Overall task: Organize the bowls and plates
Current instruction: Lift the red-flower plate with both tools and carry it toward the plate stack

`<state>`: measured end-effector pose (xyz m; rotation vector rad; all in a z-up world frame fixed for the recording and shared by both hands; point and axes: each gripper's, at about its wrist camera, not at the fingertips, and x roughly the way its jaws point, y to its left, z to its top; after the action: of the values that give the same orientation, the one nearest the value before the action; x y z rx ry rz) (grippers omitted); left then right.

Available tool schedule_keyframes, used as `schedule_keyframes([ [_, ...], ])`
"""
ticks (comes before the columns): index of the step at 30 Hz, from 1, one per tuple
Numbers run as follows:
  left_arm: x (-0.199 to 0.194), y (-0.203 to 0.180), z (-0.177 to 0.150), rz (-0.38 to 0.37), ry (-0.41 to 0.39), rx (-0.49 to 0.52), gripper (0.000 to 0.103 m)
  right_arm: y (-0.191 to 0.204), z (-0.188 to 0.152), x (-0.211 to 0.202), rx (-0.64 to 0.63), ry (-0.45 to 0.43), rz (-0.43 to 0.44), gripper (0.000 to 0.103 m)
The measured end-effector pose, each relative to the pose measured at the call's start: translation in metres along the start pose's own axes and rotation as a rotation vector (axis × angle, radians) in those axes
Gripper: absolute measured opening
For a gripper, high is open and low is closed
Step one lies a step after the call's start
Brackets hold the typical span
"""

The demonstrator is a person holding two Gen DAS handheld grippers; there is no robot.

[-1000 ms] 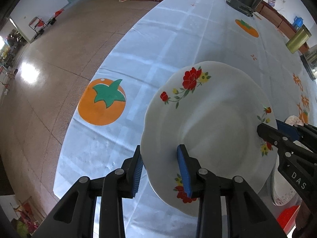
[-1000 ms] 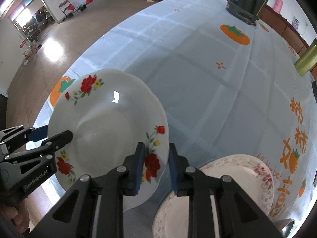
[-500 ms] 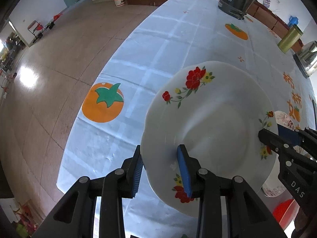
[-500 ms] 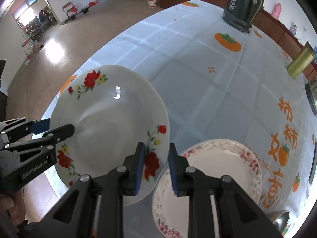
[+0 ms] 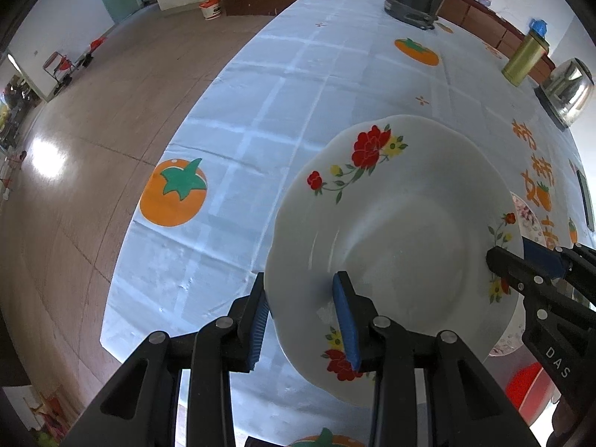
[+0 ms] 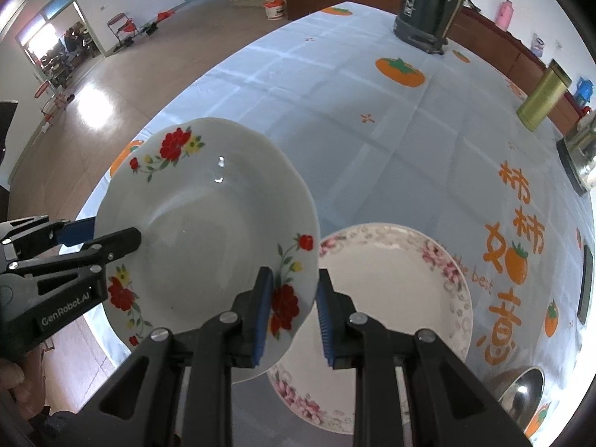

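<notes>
**White flowered plate held from both sides above the worktop**

Going left to right: the left tongs (image 5: 301, 320) are clamped on the near-left rim of the red-flower plate (image 5: 402, 246), with one blue pad under the rim and the other pressed onto the inner face. The plate is held up off the worktop (image 5: 260, 119), tilted a bit, and it's seen hanging over the pale blue cloth with the orange persimmon print (image 5: 173, 193). On the opposite rim, the right tongs (image 6: 292, 313) are closed narrow on the plate's edge, right over a red flower, so the one plate is gripped at both sides. In the right wrist view the left tongs can be spotted at the far left rim of the plate too.

Just beside and partly under the held plate, a pink-flower plate (image 6: 395, 279) is lying flat on the cloth. Further right, near the bottom edge, a steel bowl (image 6: 521, 387) is partly seen. At the far end of the worktop a dark kettle (image 6: 432, 11) is standing, with a gold canister (image 6: 542, 100) off to its right.
</notes>
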<state>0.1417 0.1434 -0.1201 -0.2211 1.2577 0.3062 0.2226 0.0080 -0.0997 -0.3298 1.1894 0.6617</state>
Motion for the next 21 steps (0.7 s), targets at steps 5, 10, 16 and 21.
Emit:
schedule_keyframes([
  [5, -0.004, -0.009, -0.003, -0.002, -0.005, 0.016, 0.037, -0.007, -0.009, -0.007, 0.015, -0.006, -0.005, 0.023],
  [10, -0.007, -0.019, -0.006, -0.005, -0.010, 0.029, 0.037, -0.014, -0.016, -0.013, 0.030, -0.015, -0.010, 0.023],
  [16, -0.009, -0.031, -0.006, -0.012, -0.014, 0.049, 0.037, -0.023, -0.022, -0.019, 0.044, -0.021, -0.018, 0.023],
  [21, -0.009, -0.041, -0.006, -0.018, -0.013, 0.064, 0.037, -0.032, -0.028, -0.022, 0.061, -0.022, -0.027, 0.023],
])
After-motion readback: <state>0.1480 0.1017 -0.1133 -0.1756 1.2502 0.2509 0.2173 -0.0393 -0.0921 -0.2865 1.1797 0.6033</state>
